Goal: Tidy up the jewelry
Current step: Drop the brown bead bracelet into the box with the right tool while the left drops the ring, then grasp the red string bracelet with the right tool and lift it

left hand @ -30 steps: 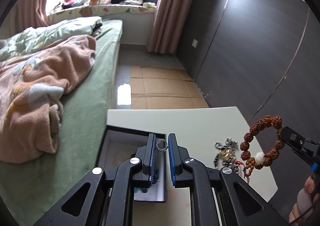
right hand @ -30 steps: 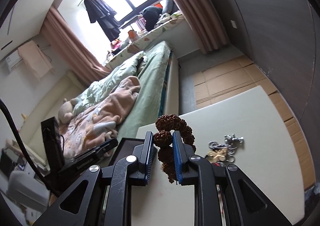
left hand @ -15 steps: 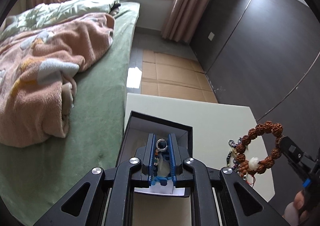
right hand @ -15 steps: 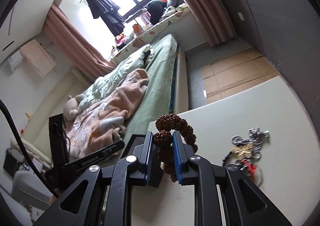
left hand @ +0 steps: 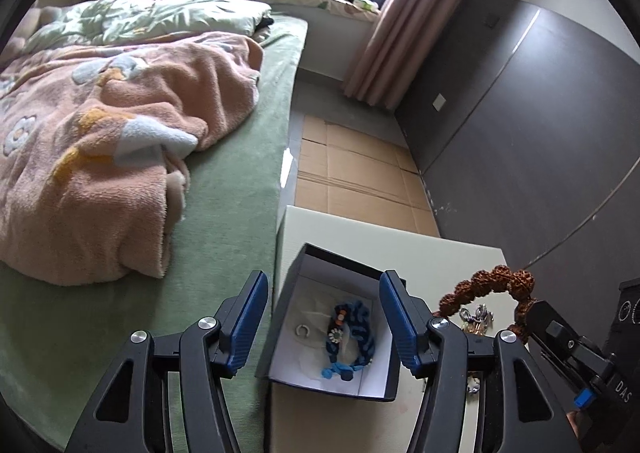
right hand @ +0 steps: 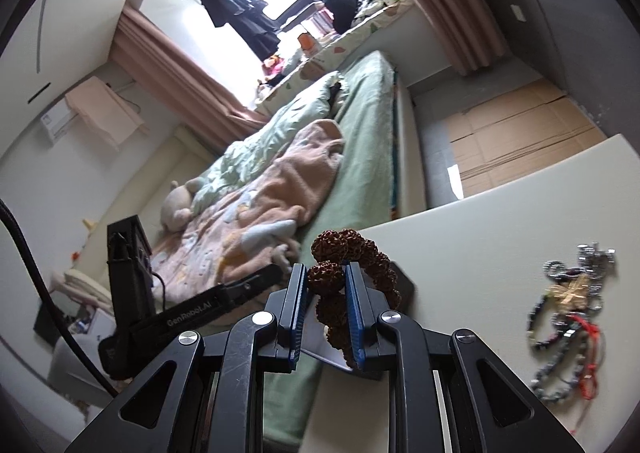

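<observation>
Two grippers are seen above a pale table (left hand: 420, 253) standing against a green-sheeted bed (left hand: 232, 189), on which a pink blanket (left hand: 120, 157) is heaped. Flattened cardboard (left hand: 352, 173) is laid on the floor beyond the table. A dark open box (left hand: 336, 337) with a white lining is set at the table's edge nearest the bed. The left gripper (left hand: 322, 323) is held over this box with its blue-padded jaws spread wide and nothing between them. Inside the box, a blue braided bracelet (left hand: 358, 337) with a small flower charm is seen lying on the lining, and a small silver ring (left hand: 303, 331) is found just beside it, apart from the braid. The right gripper (right hand: 326, 313) is clamped on a brown beaded bracelet (right hand: 340, 253), one bead being pinched between the pads while the rest of the loop is raised above and hung below the fingers. In the left wrist view this bracelet is held up in the air beside the box. A tangled heap of remaining jewelry (right hand: 568, 317), with silver chain, dark beads and red cord, is left on the table well apart from the box. The writing "GenRoboLAI" is read on the left gripper's body in the right wrist view, and the letters "DAS" on the right gripper's body in the left wrist view.
</observation>
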